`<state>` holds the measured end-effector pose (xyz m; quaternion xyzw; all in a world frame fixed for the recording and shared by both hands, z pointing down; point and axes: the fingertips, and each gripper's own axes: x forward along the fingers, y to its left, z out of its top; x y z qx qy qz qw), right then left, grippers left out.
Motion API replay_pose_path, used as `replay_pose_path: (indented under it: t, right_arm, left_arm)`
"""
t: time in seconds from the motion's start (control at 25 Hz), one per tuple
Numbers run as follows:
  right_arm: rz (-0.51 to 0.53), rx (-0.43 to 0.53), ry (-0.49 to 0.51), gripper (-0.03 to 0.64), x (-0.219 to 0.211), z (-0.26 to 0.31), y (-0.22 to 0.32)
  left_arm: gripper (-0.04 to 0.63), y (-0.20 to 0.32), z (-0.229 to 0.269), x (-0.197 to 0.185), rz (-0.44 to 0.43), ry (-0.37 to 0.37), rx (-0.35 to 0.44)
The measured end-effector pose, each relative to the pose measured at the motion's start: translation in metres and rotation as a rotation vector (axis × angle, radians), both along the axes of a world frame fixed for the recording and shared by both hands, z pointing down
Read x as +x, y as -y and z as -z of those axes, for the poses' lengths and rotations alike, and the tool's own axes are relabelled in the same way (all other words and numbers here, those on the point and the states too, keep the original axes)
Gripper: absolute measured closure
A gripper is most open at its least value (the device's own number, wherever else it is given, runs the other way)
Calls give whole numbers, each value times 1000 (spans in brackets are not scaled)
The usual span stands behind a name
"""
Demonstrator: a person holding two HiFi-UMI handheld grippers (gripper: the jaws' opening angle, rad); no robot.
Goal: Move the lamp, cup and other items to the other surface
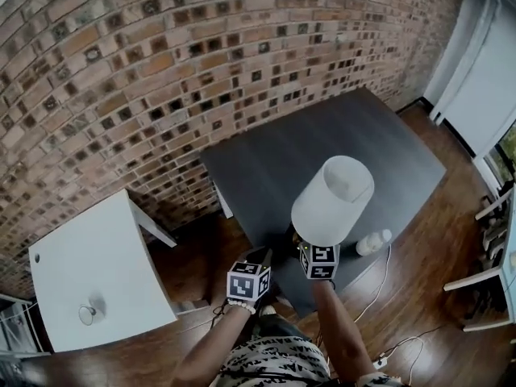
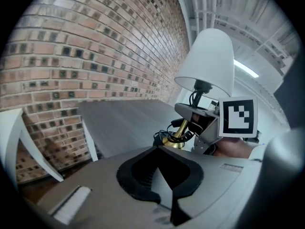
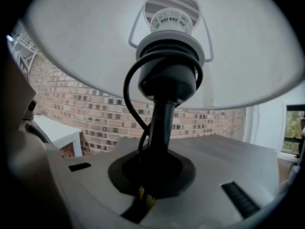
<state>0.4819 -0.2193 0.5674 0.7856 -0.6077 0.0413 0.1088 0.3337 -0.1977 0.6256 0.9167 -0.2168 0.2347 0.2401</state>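
Over the near edge of the dark grey table [image 1: 322,156], right of the white side table [image 1: 97,268], the lamp [image 1: 332,198] stands upright, its stem clamped in the right gripper [image 3: 151,178]; the left gripper [image 2: 162,173], just left, is closed and empty.

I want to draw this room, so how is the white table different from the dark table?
The white table is small and bright; the dark table is much bigger and dark grey. A small round thing sits on the white table, while the lamp, gripped by the right tool, is over the dark table's near edge. Both have flat tops and stand by the brick wall.
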Motion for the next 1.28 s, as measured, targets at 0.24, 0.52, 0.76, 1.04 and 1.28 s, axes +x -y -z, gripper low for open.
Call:
replay_pose_path:
  t: [0.24, 0.52, 0.76, 1.04, 1.28]
  right_arm:
    - [171, 9, 25, 597, -112, 23, 24]
    - [396, 12, 16, 598, -270, 34, 52]
    - [635, 12, 10, 598, -426, 52, 72]
    - [806, -13, 22, 600, -570, 45, 68]
    - [969, -20, 25, 600, -659, 28, 91]
  left_arm:
    - [589, 6, 12, -111, 185, -7, 5]
    - [589, 3, 21, -246, 373, -19, 25]
    - [589, -14, 26, -380, 593, -20, 9]
    - [589, -41, 18, -495, 783, 1, 4]
    - [589, -37, 13, -556, 936, 6, 11]
